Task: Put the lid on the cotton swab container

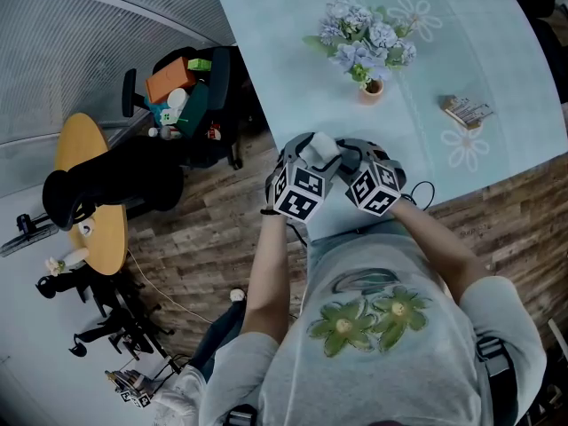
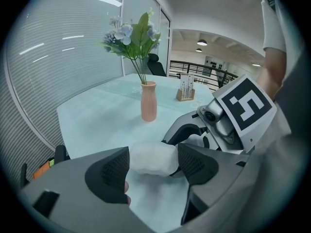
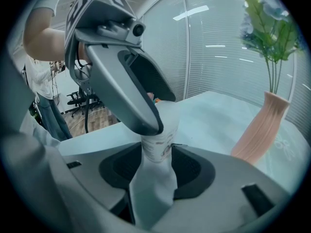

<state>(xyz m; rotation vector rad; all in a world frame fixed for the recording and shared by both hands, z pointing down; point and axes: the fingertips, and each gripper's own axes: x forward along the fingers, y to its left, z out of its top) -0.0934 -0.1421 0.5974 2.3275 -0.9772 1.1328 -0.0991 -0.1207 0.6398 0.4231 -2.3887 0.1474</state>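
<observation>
Both grippers meet above the near edge of the pale table (image 1: 461, 34). My right gripper (image 3: 158, 166) is shut on the white cotton swab container (image 3: 159, 142), which carries a printed label and stands between the pads. My left gripper (image 2: 153, 161) is shut on the white translucent lid (image 2: 151, 158), with both pads pressed against its sides. In the right gripper view, one left gripper finger (image 3: 124, 76) covers the container's top, so the seam between lid and container is hidden. In the head view the white piece (image 1: 321, 146) shows between the left gripper (image 1: 311, 156) and the right gripper (image 1: 351, 160).
A pink vase of blue flowers (image 1: 368, 51) (image 2: 148, 101) (image 3: 262, 127) stands mid-table. A small wooden holder (image 1: 466, 111) (image 2: 185, 92) sits farther right. Off the table's left edge are an office chair loaded with items (image 1: 186, 105) and a round wooden side table (image 1: 84, 193).
</observation>
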